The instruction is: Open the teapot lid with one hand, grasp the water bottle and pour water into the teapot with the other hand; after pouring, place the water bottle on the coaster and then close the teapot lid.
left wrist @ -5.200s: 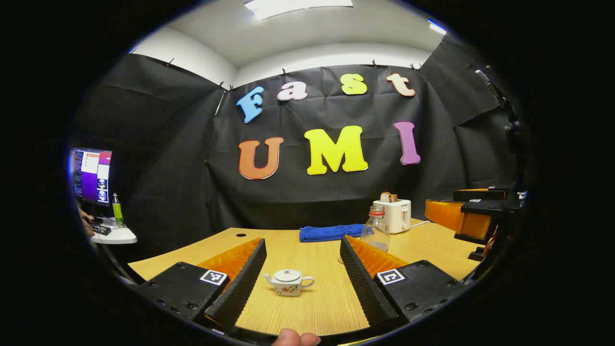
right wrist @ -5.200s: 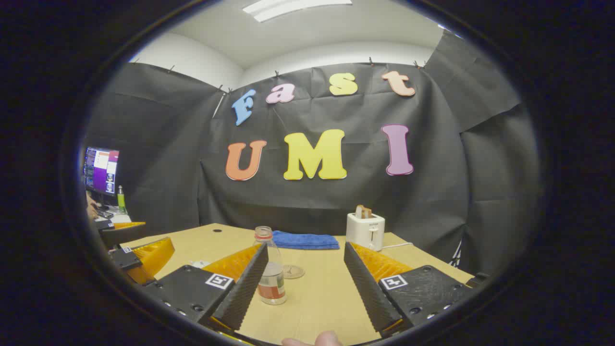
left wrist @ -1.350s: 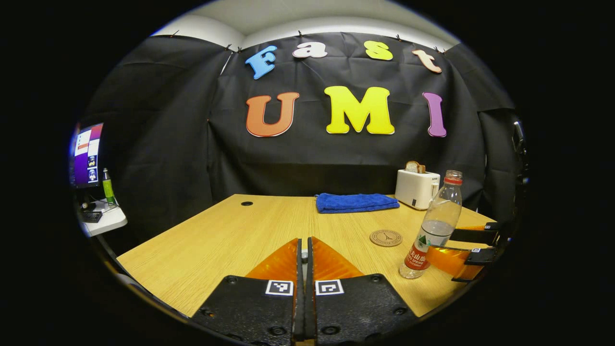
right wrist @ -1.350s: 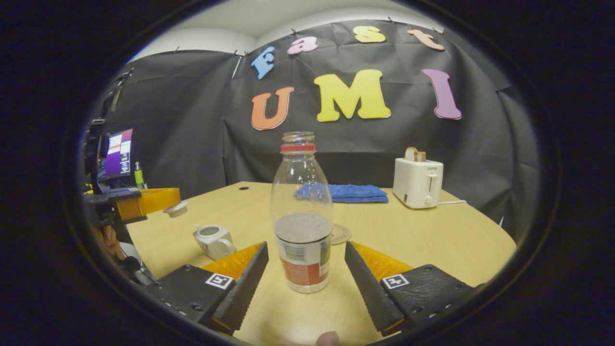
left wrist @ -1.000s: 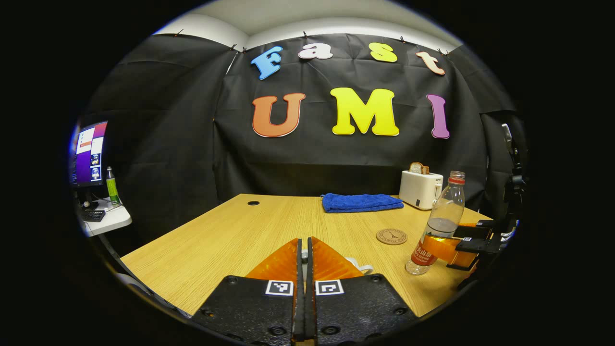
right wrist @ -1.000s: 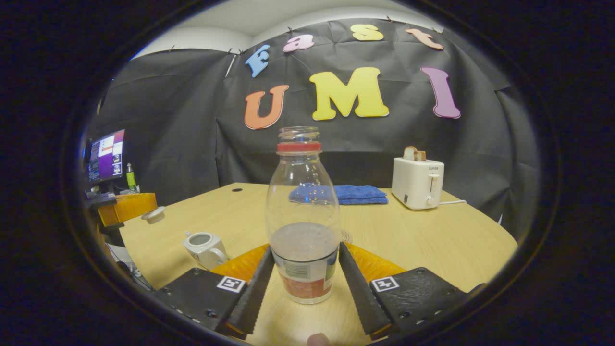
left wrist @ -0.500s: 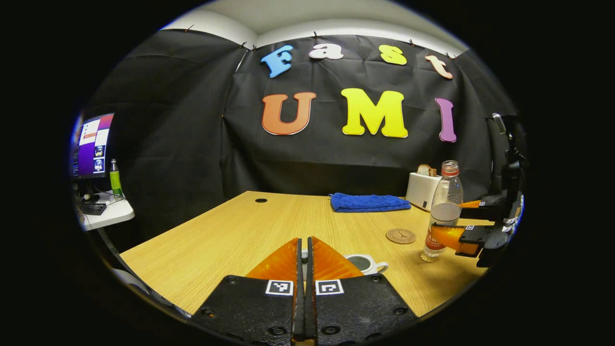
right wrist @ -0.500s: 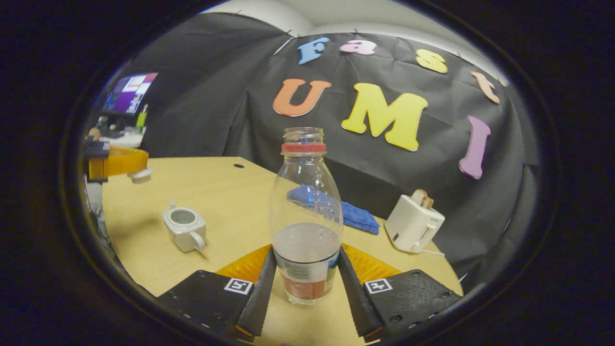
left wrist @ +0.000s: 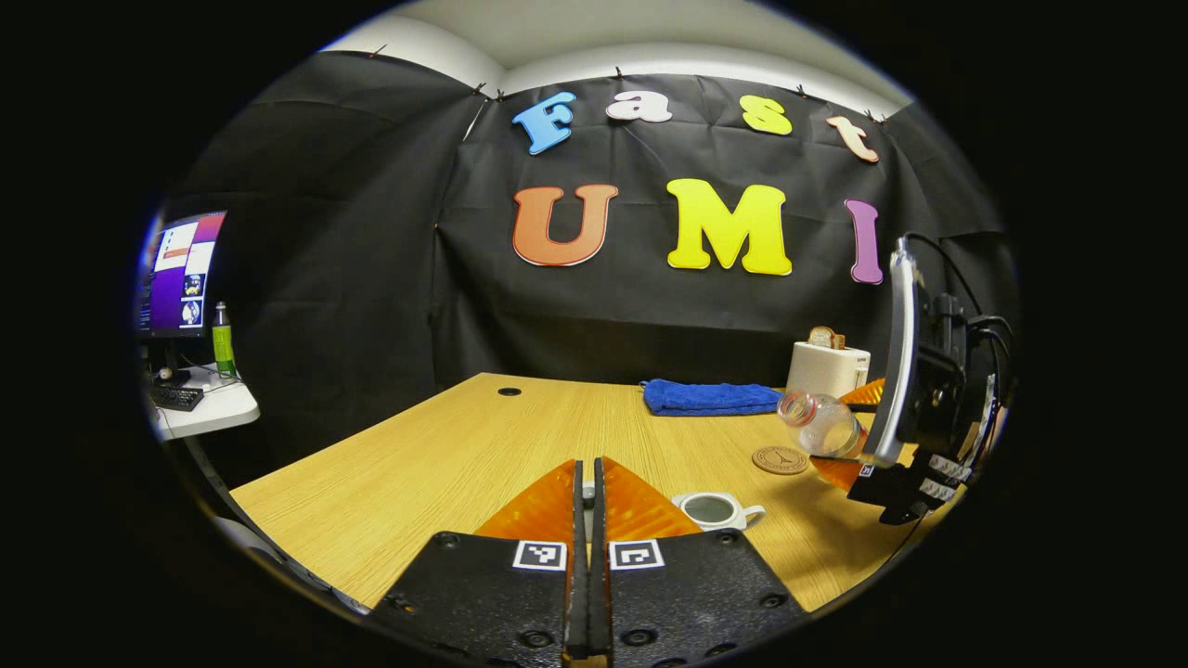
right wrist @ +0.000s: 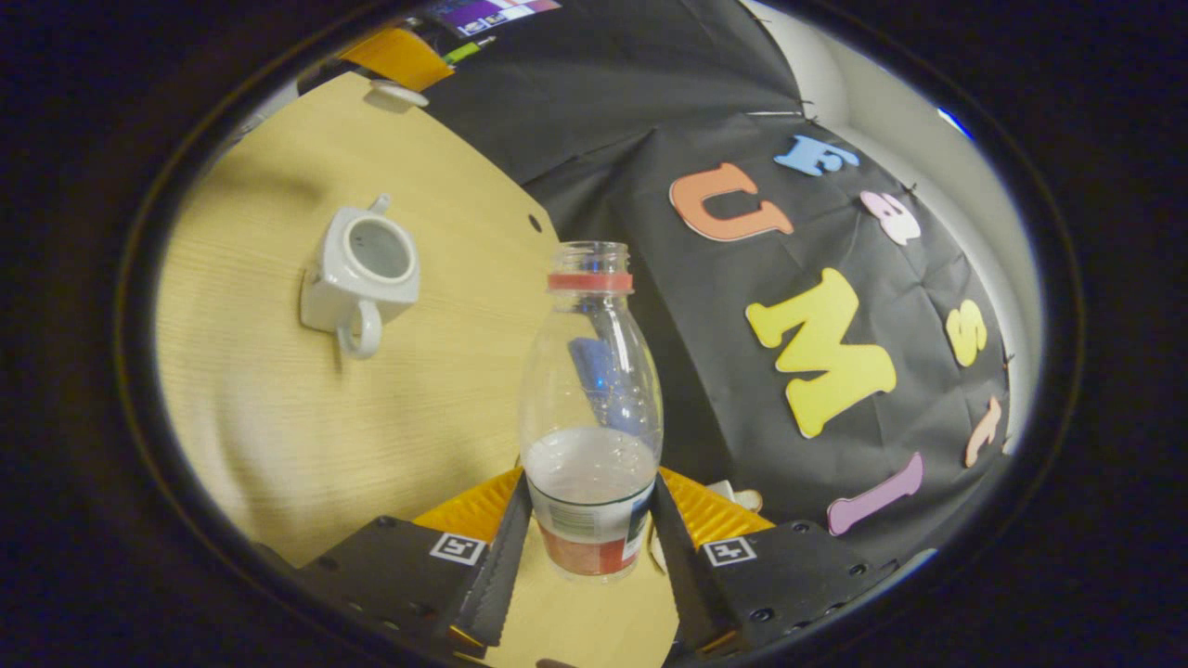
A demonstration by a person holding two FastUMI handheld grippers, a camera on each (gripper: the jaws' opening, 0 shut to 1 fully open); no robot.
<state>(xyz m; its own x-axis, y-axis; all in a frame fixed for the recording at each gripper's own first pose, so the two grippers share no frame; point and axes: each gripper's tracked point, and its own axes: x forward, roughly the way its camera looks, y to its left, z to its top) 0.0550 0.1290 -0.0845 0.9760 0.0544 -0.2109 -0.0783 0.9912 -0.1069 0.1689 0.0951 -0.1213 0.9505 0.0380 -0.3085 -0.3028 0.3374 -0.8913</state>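
Observation:
The white teapot [left wrist: 715, 509] stands open on the table just right of my left gripper [left wrist: 585, 464]; from above it appears as the teapot [right wrist: 357, 269], lidless. My left gripper is shut; in the right gripper view its tip holds the small white lid [right wrist: 399, 93] above the table's far side. My right gripper [right wrist: 591, 482] is shut on the clear water bottle [right wrist: 591, 417], which has a red neck ring, no cap and is partly full. From the left gripper view the bottle [left wrist: 821, 425] hangs tilted, mouth toward the teapot, above the round coaster [left wrist: 781, 459].
A folded blue towel [left wrist: 710, 397] and a white toaster [left wrist: 829, 366] sit at the back of the wooden table [left wrist: 445, 464]. A monitor [left wrist: 176, 278] and a green bottle [left wrist: 222, 339] are on a side desk to the left.
My right gripper closed on the bottle, lifted it off the table and tipped it over toward the teapot. My left gripper stayed shut on the lid and shifted slightly left.

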